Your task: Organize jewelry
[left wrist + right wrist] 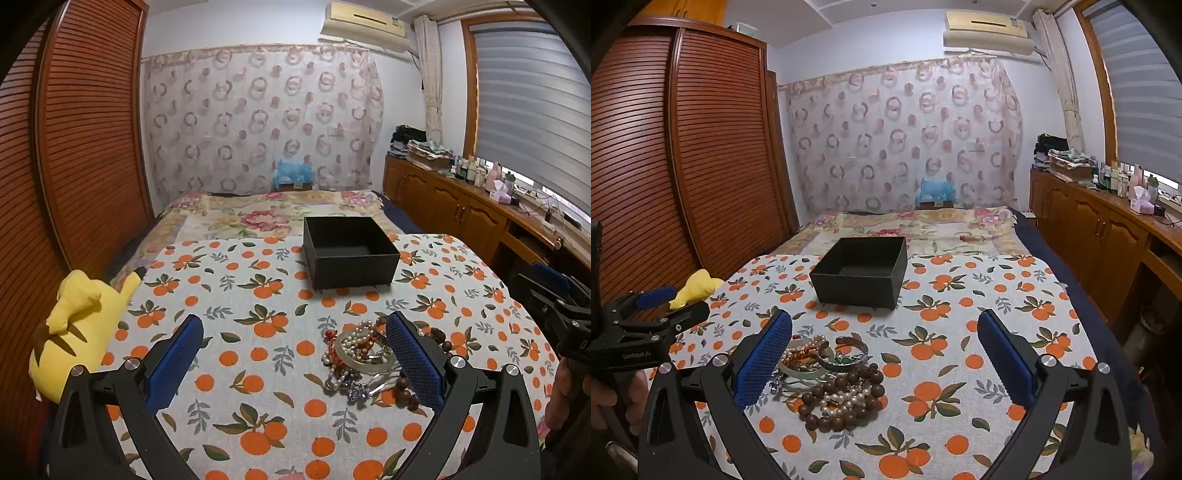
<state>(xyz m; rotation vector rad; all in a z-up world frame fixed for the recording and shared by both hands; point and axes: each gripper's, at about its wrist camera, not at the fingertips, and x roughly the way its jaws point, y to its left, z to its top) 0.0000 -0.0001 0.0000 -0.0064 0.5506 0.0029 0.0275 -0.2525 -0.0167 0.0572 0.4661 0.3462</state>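
1. The jewelry pile lies tangled on the orange-print cloth, low and left of centre in the right wrist view, low and right of centre in the left wrist view.
2. In the pile, dark brown wooden beads coil around a strand of small white pearls; behind them sit a patterned silver cuff, a pale green bangle and reddish beads.
3. The left wrist view shows the pale bangle draped with pearls, plus silvery clips at the near edge.
4. An open black box stands on the cloth above the pile, apart from it; nothing can be seen inside it.
5. The right gripper is spread wide and grips nothing; its left blue pad is just beside the pile.
6. The left gripper is also spread wide and grips nothing; its right blue pad overlaps the pile in view, contact unclear.
7. A yellow plush toy lies at the cloth's left edge.
8. Beyond are a floral bedspread, a patterned curtain, a louvred wooden wardrobe at left and wooden cabinets at right.
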